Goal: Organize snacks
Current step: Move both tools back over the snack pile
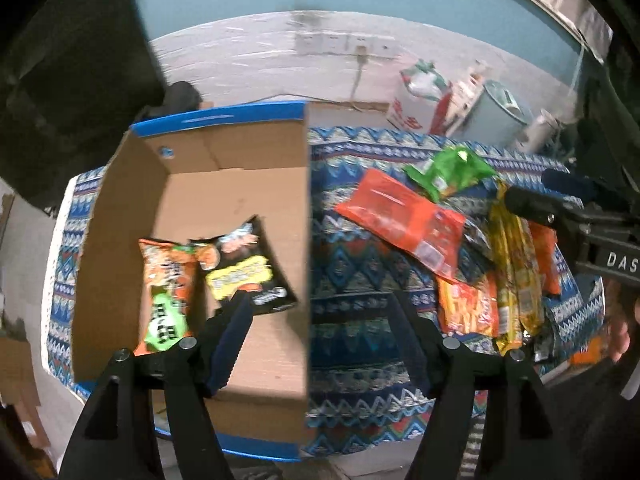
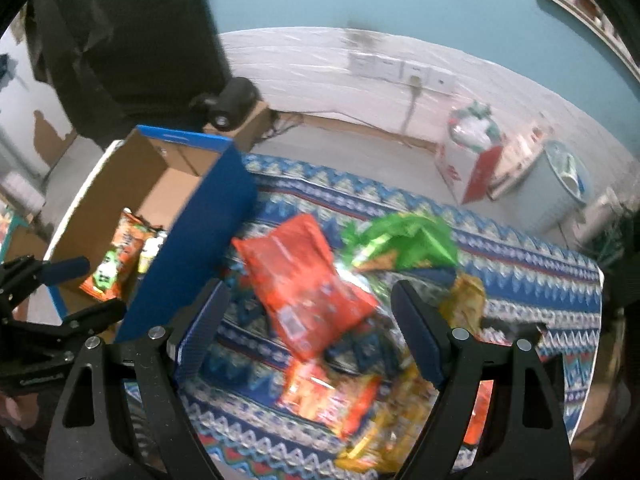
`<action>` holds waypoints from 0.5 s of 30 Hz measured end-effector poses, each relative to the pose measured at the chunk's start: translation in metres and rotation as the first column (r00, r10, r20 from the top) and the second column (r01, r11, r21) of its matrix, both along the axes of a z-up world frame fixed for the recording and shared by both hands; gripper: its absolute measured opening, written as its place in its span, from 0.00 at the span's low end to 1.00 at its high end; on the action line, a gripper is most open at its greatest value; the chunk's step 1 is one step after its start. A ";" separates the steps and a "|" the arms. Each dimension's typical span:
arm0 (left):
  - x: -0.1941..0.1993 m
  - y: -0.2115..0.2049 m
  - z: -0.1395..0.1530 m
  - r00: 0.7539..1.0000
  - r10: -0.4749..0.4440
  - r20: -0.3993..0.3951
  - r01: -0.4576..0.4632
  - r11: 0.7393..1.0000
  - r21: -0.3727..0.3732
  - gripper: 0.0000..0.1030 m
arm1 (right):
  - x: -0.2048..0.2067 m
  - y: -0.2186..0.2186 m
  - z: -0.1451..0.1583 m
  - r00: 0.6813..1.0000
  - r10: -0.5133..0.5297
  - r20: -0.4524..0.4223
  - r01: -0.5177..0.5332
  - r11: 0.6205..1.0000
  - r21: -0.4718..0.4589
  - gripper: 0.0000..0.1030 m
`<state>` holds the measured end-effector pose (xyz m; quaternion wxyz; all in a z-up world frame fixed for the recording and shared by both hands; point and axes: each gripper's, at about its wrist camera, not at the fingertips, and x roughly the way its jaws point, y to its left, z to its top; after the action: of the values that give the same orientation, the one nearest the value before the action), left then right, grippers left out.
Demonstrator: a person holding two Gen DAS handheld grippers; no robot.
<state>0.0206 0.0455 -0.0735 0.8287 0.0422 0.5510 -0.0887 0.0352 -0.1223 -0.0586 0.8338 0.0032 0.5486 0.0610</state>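
Note:
An open cardboard box (image 1: 240,152) with a blue rim stands on the left of a patterned cloth. Inside lie an orange and green snack bag (image 1: 166,292) and a black bag with a yellow label (image 1: 240,268). My left gripper (image 1: 320,320) is open and empty above the box's right wall. To the right is a pile of snacks: a red-orange bag (image 1: 404,220), a green bag (image 1: 448,168), yellow packs (image 1: 516,272) and an orange pack (image 1: 468,308). My right gripper (image 2: 312,320) hangs open over the red-orange bag (image 2: 308,280), holding nothing.
The patterned cloth (image 2: 520,280) covers the table to its edges. Behind on the floor stand a white carton with red print (image 2: 464,168) and a grey bin (image 2: 556,192). A black device (image 2: 236,100) sits on a small box behind the cardboard box.

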 end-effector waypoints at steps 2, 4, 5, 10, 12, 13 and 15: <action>-0.001 -0.012 -0.002 1.000 -0.018 -0.008 0.018 1.000 0.002 0.69 | -0.004 -0.012 0.000 1.000 -0.022 0.000 0.022 1.000 0.002 0.81; -0.001 -0.019 -0.003 0.999 -0.030 -0.013 0.031 1.000 0.003 0.69 | -0.010 -0.028 0.000 0.999 -0.051 0.000 0.051 0.999 0.004 0.81; 0.000 -0.025 -0.004 0.999 -0.039 -0.016 0.039 0.999 0.003 0.69 | -0.011 -0.033 0.000 0.998 -0.059 0.000 0.059 0.998 0.004 0.80; 0.002 -0.046 -0.007 0.997 -0.069 -0.021 0.069 0.998 0.012 0.74 | -0.023 -0.067 -0.004 0.993 -0.120 -0.010 0.120 0.993 0.002 0.81; 0.003 -0.054 -0.009 0.997 -0.078 -0.023 0.078 0.997 0.016 0.74 | -0.027 -0.078 -0.006 0.990 -0.141 -0.017 0.141 0.990 0.000 0.80; 0.003 -0.059 -0.012 0.996 -0.085 -0.027 0.086 0.996 0.019 0.74 | -0.029 -0.084 -0.008 0.988 -0.152 -0.022 0.152 0.988 0.000 0.80; 0.004 -0.066 -0.016 0.995 -0.095 -0.038 0.096 0.995 0.027 0.74 | -0.033 -0.095 -0.011 0.986 -0.167 -0.029 0.167 0.986 -0.003 0.80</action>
<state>0.0249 -0.0202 -0.0898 0.8126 0.0785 0.5647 -0.1211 0.0018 -0.2169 -0.0693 0.8280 0.0499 0.5584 -0.0094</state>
